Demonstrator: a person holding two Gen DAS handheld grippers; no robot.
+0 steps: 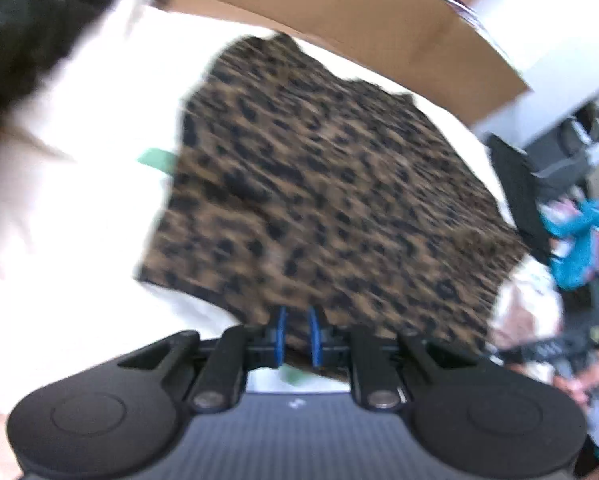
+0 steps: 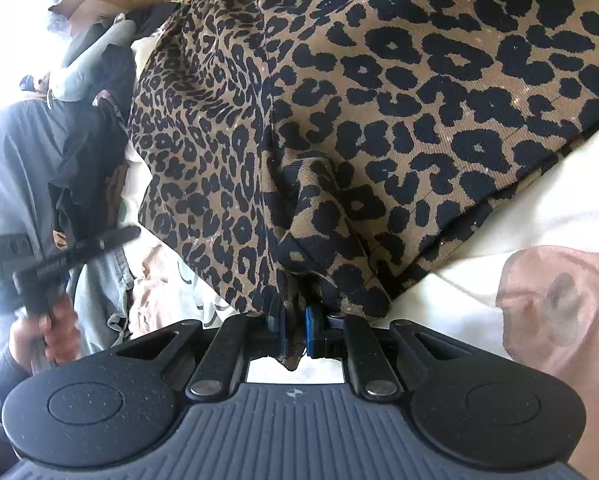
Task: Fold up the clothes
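Observation:
A leopard-print garment (image 1: 323,200) lies spread on a white bed sheet (image 1: 79,240); this view is blurred by motion. My left gripper (image 1: 297,336) hovers at its near edge, blue pads (image 1: 280,336) a narrow gap apart, pressing on nothing that I can see. In the right wrist view the same garment (image 2: 379,100) fills the frame. My right gripper (image 2: 295,332) is shut on a bunched fold of its hem, and cloth pokes out below the pads. A hand holds the left gripper (image 2: 79,248) at the left, beside the garment's edge.
A brown cardboard box (image 1: 359,12) stands behind the bed. Dark clothes (image 1: 15,40) lie at the far left, and a teal and white garment (image 1: 579,240) at the right. Grey and black clothes (image 2: 59,120) are piled left of the garment. A pinkish printed cloth (image 2: 559,312) lies right.

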